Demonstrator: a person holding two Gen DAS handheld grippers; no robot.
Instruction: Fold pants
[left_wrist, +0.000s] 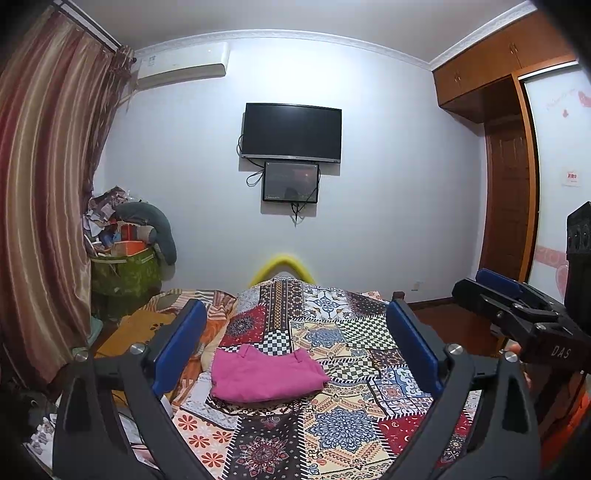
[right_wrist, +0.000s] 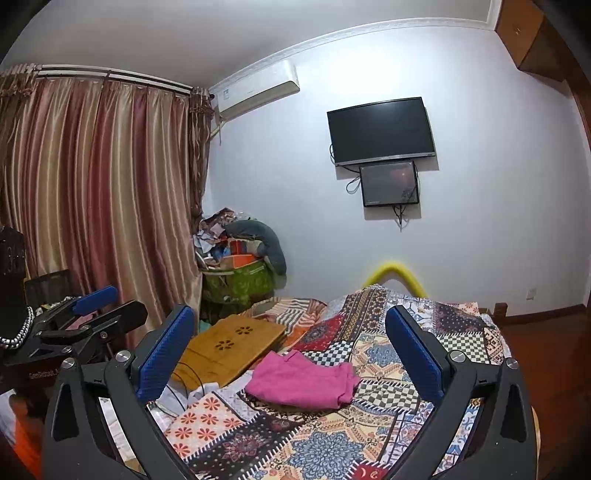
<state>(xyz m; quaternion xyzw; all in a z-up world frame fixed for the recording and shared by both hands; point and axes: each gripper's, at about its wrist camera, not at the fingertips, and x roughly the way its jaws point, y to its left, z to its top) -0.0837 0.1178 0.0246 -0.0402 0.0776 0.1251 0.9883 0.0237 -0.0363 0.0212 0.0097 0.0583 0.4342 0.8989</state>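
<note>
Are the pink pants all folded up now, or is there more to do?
They look done: the pink pants lie in a small folded bundle on the patchwork bedspread. Nothing is in hand; the left gripper and right gripper both hover with jaws open and empty. One edge looks a bit rumpled, so maybe only a little tidying is left.

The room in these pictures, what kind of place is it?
Most likely a home bedroom: a bed under a patchwork cover, a wall-mounted television, and a built-in wooden wardrobe. Folded pink pants lie on the bed.
</note>
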